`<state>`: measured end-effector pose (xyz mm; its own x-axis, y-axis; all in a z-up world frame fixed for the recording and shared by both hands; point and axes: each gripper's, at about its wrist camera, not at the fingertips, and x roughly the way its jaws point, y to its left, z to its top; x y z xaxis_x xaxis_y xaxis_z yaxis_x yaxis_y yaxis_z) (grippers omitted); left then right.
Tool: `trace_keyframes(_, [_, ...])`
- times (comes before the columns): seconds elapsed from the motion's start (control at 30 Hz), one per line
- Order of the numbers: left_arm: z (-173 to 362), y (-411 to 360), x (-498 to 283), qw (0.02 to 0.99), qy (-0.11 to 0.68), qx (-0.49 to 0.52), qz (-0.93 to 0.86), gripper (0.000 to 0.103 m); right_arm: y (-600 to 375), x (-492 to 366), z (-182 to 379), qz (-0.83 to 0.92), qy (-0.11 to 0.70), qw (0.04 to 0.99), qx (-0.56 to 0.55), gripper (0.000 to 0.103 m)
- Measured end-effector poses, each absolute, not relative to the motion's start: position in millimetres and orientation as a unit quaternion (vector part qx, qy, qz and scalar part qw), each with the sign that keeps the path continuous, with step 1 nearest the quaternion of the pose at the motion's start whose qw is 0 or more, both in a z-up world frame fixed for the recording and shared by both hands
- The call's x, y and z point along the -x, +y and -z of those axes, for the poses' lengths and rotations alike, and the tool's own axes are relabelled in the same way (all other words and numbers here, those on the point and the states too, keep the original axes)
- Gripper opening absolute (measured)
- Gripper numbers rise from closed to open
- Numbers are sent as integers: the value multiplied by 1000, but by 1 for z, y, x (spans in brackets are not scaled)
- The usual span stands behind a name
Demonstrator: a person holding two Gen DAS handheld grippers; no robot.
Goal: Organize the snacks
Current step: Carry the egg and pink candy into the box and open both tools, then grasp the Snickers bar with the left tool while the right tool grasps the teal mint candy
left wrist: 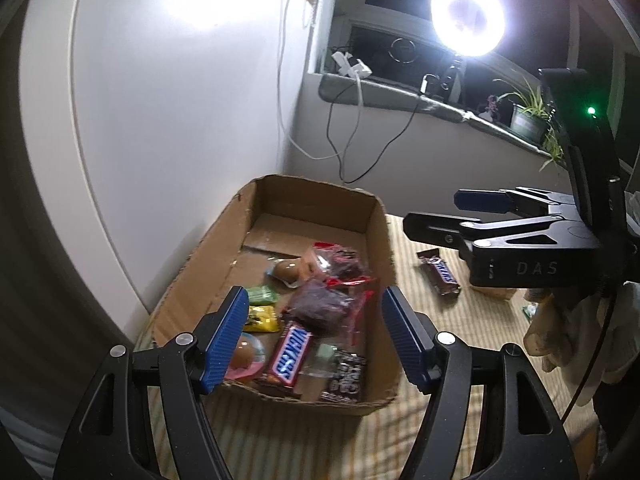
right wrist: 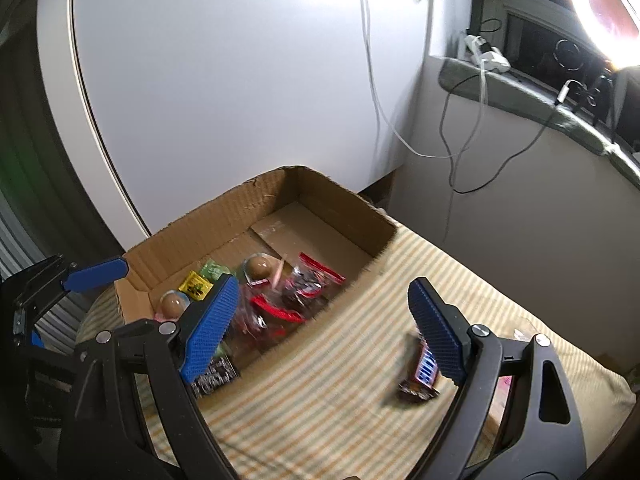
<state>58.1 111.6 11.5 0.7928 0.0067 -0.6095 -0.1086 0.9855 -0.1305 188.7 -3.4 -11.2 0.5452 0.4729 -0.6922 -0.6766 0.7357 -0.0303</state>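
A striped cloth (right wrist: 340, 380) covered the surface. On it sat a cardboard box (left wrist: 380, 232) of snacks, with a Snickers bar (left wrist: 440, 276) lying just beside it.

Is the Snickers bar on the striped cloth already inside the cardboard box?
No. That brown-wrapped Snickers bar lies on the striped yellow cloth outside the open brown cardboard box; a second one is inside.

Ring light (left wrist: 467, 18) glares brightly; room dim, fisheye edges curved, slightly blurred.

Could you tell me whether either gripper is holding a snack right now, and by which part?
Nothing is held. The left gripper is open above the cardboard box, and the right gripper is open, empty, with a Snickers bar lying loose on the striped cloth.
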Motion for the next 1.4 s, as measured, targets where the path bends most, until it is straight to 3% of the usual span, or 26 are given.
trace_keyframes(0.53, [-14, 51, -65, 944, 323, 63, 28, 69, -131, -166, 4, -254, 320, 900, 152, 89])
trace_keyframes(0.9, [0, 3, -85, 935, 343, 53, 78, 68, -235, -158, 36, -178, 372, 901, 135, 89])
trace_keyframes(1.17, [15, -22, -102, 925, 365, 47, 97, 63, -264, -157, 66, -174, 409, 887, 128, 89])
trace_keyframes(1.4, [32, -31, -127, 914, 389, 57, 96, 55, -253, -173, 91, -180, 432, 874, 131, 81])
